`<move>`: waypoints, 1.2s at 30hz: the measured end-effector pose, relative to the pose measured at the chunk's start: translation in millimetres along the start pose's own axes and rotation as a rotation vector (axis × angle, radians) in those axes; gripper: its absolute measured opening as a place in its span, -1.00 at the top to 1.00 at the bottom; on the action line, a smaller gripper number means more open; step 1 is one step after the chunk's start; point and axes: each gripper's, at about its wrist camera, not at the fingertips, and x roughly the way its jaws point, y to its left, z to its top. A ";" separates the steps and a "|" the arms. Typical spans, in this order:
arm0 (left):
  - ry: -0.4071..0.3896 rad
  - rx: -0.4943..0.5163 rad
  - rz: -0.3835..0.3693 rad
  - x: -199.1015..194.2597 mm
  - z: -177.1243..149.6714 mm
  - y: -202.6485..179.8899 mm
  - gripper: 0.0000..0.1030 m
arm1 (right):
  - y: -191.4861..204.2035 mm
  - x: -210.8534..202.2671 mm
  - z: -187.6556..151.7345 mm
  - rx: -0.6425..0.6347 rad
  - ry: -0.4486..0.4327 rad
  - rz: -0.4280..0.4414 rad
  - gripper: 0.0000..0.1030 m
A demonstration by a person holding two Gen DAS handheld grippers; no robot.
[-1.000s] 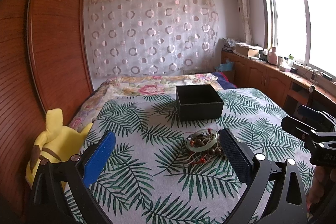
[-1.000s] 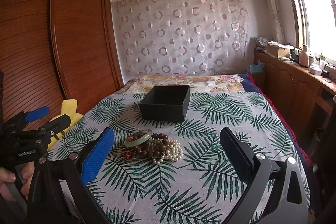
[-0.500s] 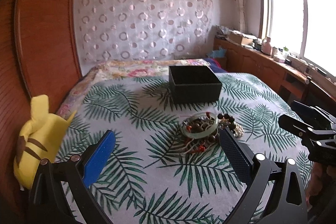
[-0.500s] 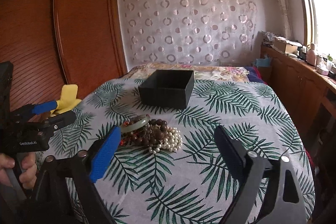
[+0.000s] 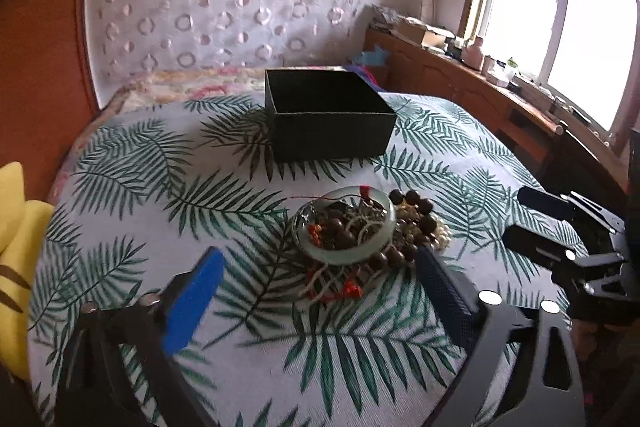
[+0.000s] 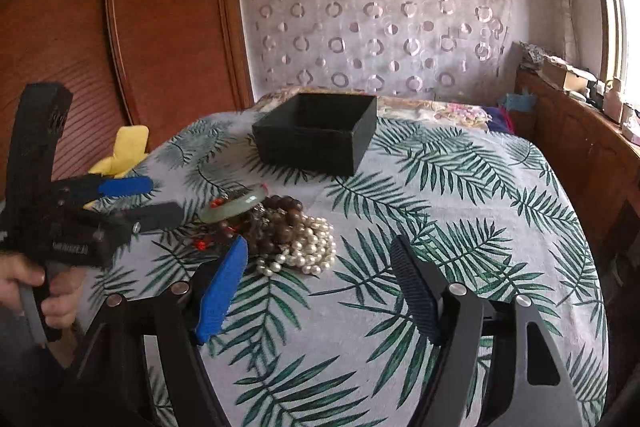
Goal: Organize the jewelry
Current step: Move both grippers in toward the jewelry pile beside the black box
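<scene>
Hovering over the palm-leaf printed bedspread (image 5: 168,187), I hold both tools low near a tangled heap of jewelry (image 5: 360,235): a pale green jade bangle (image 5: 344,255) lying on top, dark brown wooden beads (image 6: 280,223) under it, and a white pearl strand (image 6: 308,251) spilling off the right side. My left tool (image 5: 316,291) has its fingers wide apart with nothing between them, and the heap sits just beyond, squarely in the gap. My right tool (image 6: 320,279) is also spread and empty; the pearls lie just ahead, toward its left finger. Farther away, in line past the heap, stands the open black square cardboard box (image 5: 328,119). I judge the left tool better placed for the bangle, the right for the pearls.
</scene>
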 end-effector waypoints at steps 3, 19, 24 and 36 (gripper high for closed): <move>0.018 0.000 -0.020 12.0 7.5 2.0 -0.65 | -7.2 9.7 1.0 0.001 0.024 0.001 -0.48; 0.195 -0.078 -0.136 61.6 27.9 2.6 -0.54 | -26.3 33.3 20.8 0.052 0.092 0.025 -0.48; 0.219 -0.105 -0.155 66.5 29.6 -1.3 -0.48 | -37.3 44.5 26.7 0.058 0.112 0.011 -0.48; 0.273 -0.105 -0.131 77.4 37.4 -4.3 -0.42 | -52.7 61.7 36.7 0.068 0.134 0.005 -0.48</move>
